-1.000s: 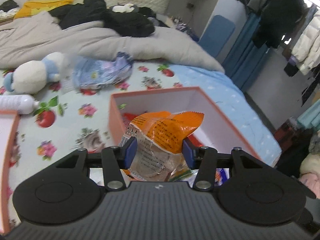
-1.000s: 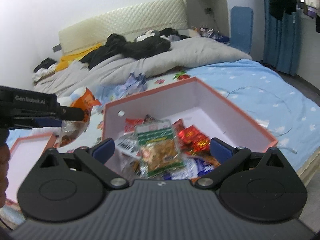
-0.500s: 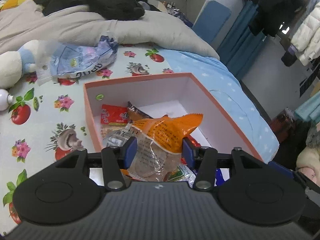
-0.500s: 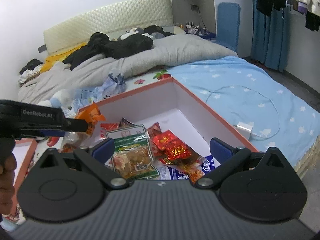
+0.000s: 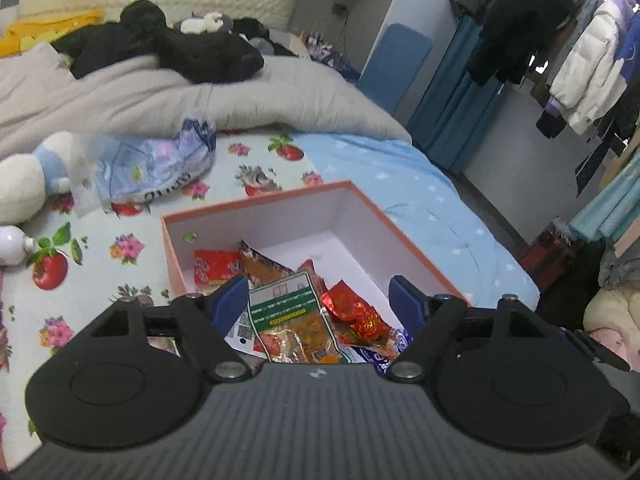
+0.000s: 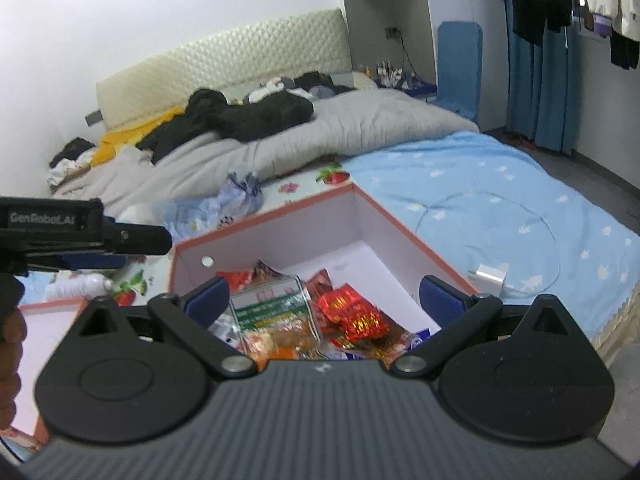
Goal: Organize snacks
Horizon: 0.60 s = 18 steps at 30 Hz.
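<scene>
An orange-rimmed box (image 5: 256, 202) with white walls lies on the bed and holds several snack packets. On top is a clear packet with a green label (image 5: 288, 316), beside a red foil packet (image 5: 352, 316). My left gripper (image 5: 318, 292) hangs over the box's near end. Its jaws are opening and nothing is between them. A bit of orange wrapper (image 6: 280, 354) shows low in the box in the right wrist view. My right gripper (image 6: 324, 292) stands open and empty over the same box (image 6: 400, 220). One left finger (image 6: 136, 238) reaches in from the left.
A second orange-edged box (image 6: 40, 320) lies at the left, near a hand (image 6: 10, 344). A plush toy (image 5: 24, 188), a white bottle (image 5: 12, 240) and a crumpled blue bag (image 5: 160, 164) lie beyond the box. A charger with its cable (image 6: 492, 276) lies on the blue sheet to the right.
The left jaws have spread and the orange packet they held is gone from between them. The snack box now sits lower and nearer in both views.
</scene>
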Available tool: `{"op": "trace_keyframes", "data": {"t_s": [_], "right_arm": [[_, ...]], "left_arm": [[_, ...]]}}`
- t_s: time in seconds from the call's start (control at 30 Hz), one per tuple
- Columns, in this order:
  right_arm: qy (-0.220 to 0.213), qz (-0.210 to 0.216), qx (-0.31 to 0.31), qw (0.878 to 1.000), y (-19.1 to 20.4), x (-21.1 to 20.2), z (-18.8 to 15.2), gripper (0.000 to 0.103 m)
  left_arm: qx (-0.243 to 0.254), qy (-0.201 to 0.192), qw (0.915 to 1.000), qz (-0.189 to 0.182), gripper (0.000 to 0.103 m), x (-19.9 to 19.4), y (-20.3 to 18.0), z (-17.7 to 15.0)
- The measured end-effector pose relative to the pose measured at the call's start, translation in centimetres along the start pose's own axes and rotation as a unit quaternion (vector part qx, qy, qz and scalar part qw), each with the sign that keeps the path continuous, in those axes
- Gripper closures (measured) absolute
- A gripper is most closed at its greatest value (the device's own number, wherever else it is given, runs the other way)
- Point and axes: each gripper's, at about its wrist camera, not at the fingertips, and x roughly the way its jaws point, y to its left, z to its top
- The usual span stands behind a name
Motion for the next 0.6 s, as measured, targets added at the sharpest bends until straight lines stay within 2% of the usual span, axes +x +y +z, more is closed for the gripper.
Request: {"op": "trace_keyframes", "data": {"t_s": [0.23,0.43,0.6], "right_arm": [[-0.021,0.015,-0.005,1.000,0.9,-3.1,0.1,0.000],[-0.020,0.018,0.004,1.000,1.2,-5.0,-1.4,0.000],[-0.005,0.013,0.007,1.000,1.5,-6.3,-3.0,0.000]], "left_arm": [[0.002,-0.024,0.9996,0.012,0.021,-4.1,0.2,-1.4],[0.046,-0.040,0.9973,0.041,0.020,-6.7,-0.3,-4.2],[0.064,-0.045,0.9952,0.058,0.018,-8.2,-0.4,-6.5]]}}
